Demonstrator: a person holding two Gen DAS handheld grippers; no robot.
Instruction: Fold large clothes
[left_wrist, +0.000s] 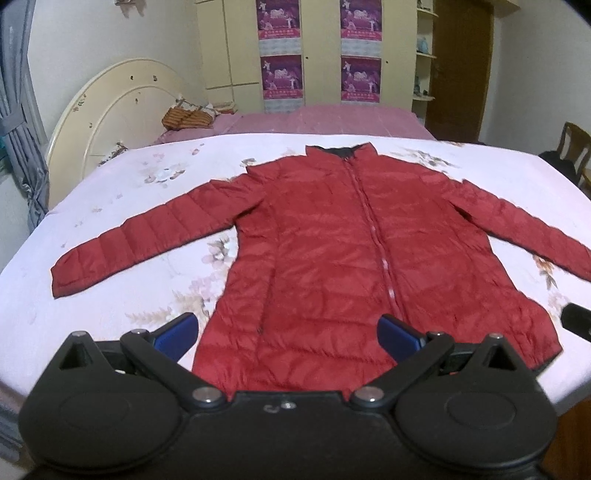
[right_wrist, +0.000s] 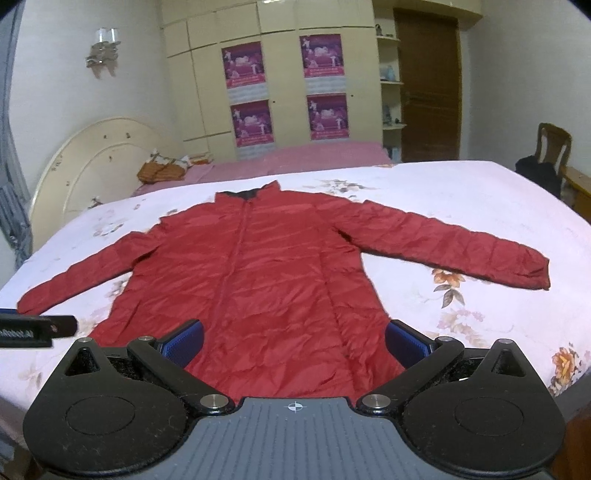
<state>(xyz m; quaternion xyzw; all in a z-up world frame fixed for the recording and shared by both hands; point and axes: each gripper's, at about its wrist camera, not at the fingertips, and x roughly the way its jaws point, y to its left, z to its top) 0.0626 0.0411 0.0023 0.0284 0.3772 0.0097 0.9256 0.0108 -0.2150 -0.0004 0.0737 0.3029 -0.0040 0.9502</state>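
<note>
Red jacket (left_wrist: 332, 251) flat on bed (left_wrist: 110, 206) | left tongs (left_wrist: 287, 334), right tongs (right_wrist: 295, 341) both spread, empty | best: pinch 9 o'clock sleeve cuff (left_wrist: 64, 275), fold inward smoothly.

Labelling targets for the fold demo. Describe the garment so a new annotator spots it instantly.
Find the bed with the pale floral sheet that fills the foreground. Spread flat on it, front up, is a red quilted jacket, zipped, sleeves out to both sides, dark collar lining toward the far end. It is the only red item on that sheet; the orange striped fabric lies further back on the pink bedding.
</note>
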